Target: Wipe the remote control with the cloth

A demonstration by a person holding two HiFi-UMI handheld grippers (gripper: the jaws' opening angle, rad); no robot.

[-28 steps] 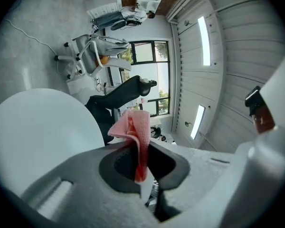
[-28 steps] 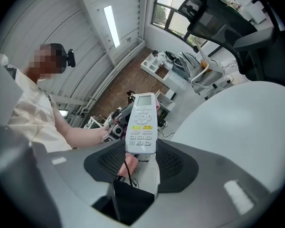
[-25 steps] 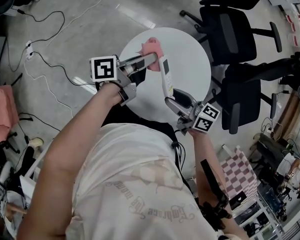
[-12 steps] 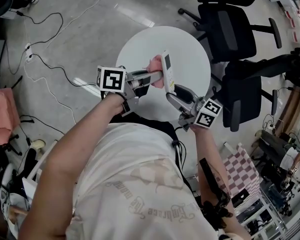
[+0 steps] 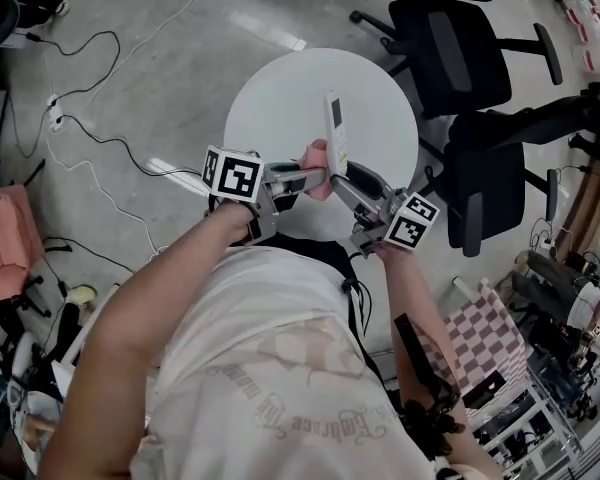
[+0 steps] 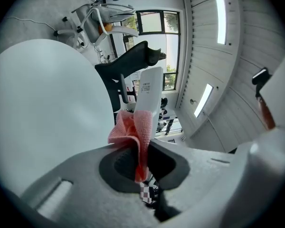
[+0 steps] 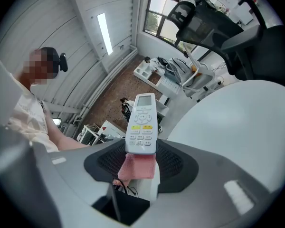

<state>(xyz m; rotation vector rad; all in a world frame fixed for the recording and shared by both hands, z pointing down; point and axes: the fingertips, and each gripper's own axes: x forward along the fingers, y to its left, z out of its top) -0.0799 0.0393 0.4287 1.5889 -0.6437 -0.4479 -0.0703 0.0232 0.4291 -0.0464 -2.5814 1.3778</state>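
A white remote control [image 5: 335,128] is held up over the round white table [image 5: 280,93], and my right gripper [image 5: 344,175] is shut on its lower end. In the right gripper view the remote [image 7: 141,124] stands between the jaws, buttons facing the camera. A pink cloth [image 7: 137,167] is pressed to it just below the buttons. My left gripper [image 5: 316,176] comes in from the left, shut on the pink cloth [image 5: 315,156], which lies against the remote's lower part. In the left gripper view the cloth [image 6: 132,136] bunches between the jaws against the remote's [image 6: 148,95] back.
Two black office chairs [image 5: 458,53] stand to the right of the table. Cables [image 5: 90,128] run over the floor on the left. A checked bag [image 5: 475,340] sits at the lower right, near shelving.
The left gripper has drawn the cloth along the remote, from its far end down to the end near the right gripper. The remote has shifted slightly.
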